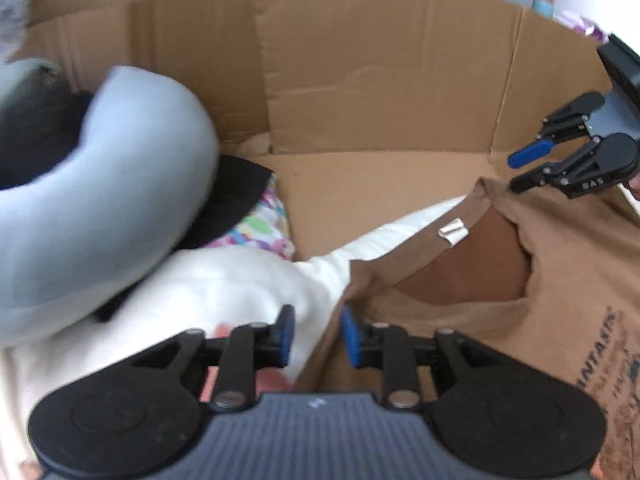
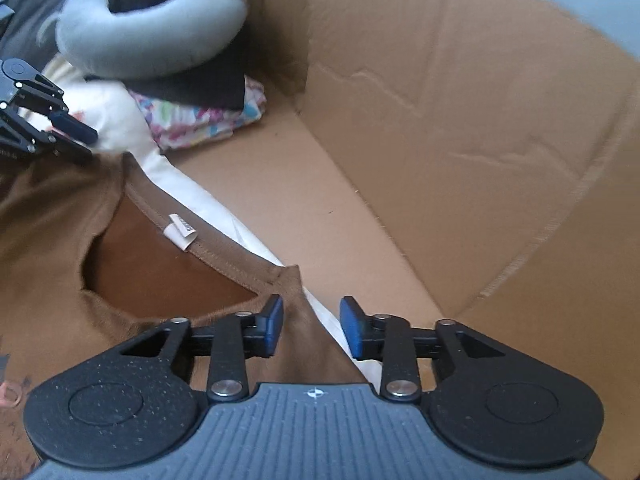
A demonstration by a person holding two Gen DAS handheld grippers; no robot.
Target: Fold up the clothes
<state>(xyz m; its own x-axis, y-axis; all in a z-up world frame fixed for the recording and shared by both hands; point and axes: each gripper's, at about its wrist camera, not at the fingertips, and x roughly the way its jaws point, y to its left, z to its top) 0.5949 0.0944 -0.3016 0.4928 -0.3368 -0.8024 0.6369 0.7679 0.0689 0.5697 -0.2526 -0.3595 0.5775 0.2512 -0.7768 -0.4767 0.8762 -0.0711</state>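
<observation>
Both grippers hang with jaws apart over a brown T-shirt (image 1: 560, 280) spread on white bedding (image 1: 224, 296): the left gripper (image 1: 317, 334) at one shoulder edge by the collar, the right gripper (image 2: 311, 328) at the other, cloth lying between its blue pads (image 2: 274, 320) but unclamped. Cardboard walls (image 2: 460, 120) enclose the area, the shirt's neckline facing them. At the left side, a grey neck pillow (image 1: 120, 184) rests on dark fabric (image 2: 200, 88) and a folded multicoloured cloth (image 2: 200, 120). Smallest, a white neck label (image 2: 181, 231) sticks up from the collar seam.
</observation>
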